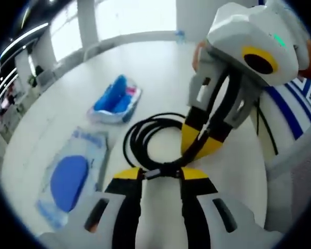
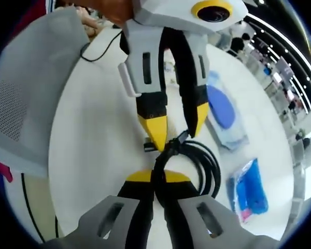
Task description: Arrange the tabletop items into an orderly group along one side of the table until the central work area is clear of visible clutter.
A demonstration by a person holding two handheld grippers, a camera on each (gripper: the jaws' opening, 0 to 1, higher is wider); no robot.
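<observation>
A coiled black cable (image 1: 145,136) lies in the middle of the white round table (image 1: 160,67). My right gripper (image 1: 201,144) reaches in from the upper right and is shut on the coil's near side. In the right gripper view its yellow-tipped jaws (image 2: 158,177) pinch the cable (image 2: 207,166) with almost no gap. My left gripper (image 1: 161,175) stands open, and the cable's plug end lies across the gap between its jaws. The left gripper (image 2: 177,127) comes down from the top of the right gripper view, straddling the same bundle.
A blue packet (image 1: 114,99) lies beyond the coil, also seen as the blue packet (image 2: 247,189). A clear bag holding a blue disc (image 1: 69,181) lies at the left, and again as the clear bag (image 2: 221,109). A grey mesh chair back (image 2: 26,88) stands by the table edge.
</observation>
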